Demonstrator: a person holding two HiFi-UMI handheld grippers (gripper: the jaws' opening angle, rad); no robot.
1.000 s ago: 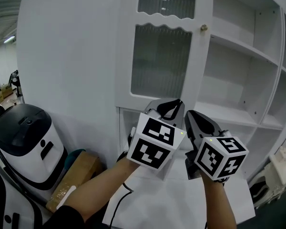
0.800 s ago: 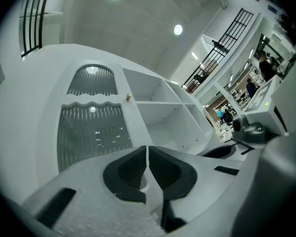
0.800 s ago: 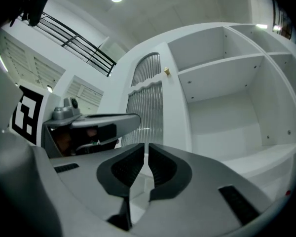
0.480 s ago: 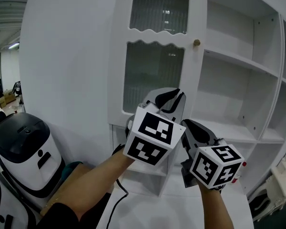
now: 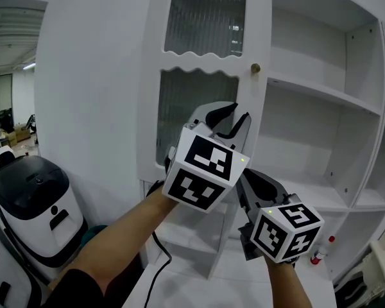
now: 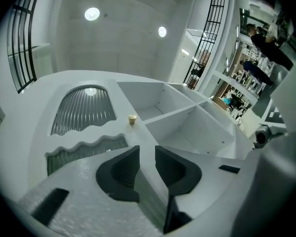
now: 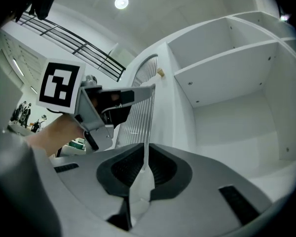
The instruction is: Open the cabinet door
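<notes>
The white cabinet door [image 5: 205, 76] has ribbed glass panels [image 6: 84, 110] and a small brass knob [image 5: 255, 68] at its right edge; the same knob [image 6: 132, 118] shows in the left gripper view, above and a little left of the jaws. My left gripper [image 5: 234, 115] is raised in front of the lower glass, below and left of the knob. Its jaws have just been opening, and the left gripper [image 6: 147, 152] now stands open with nothing between its pads. Lower and to the right, my right gripper [image 5: 244, 176] is shut and empty, as the right gripper [image 7: 145, 157] view shows.
Open white shelves [image 5: 321, 95] fill the cabinet to the right of the door. A black-and-white machine [image 5: 32, 197] stands on the floor at the left. A small red-capped bottle [image 5: 321, 254] sits low at the right. People [image 6: 259, 38] stand far off in the room.
Both grippers have risen toward the door, the left one more. The left jaws went from shut to open. The head view has tilted up, and the cardboard box has left the picture.
</notes>
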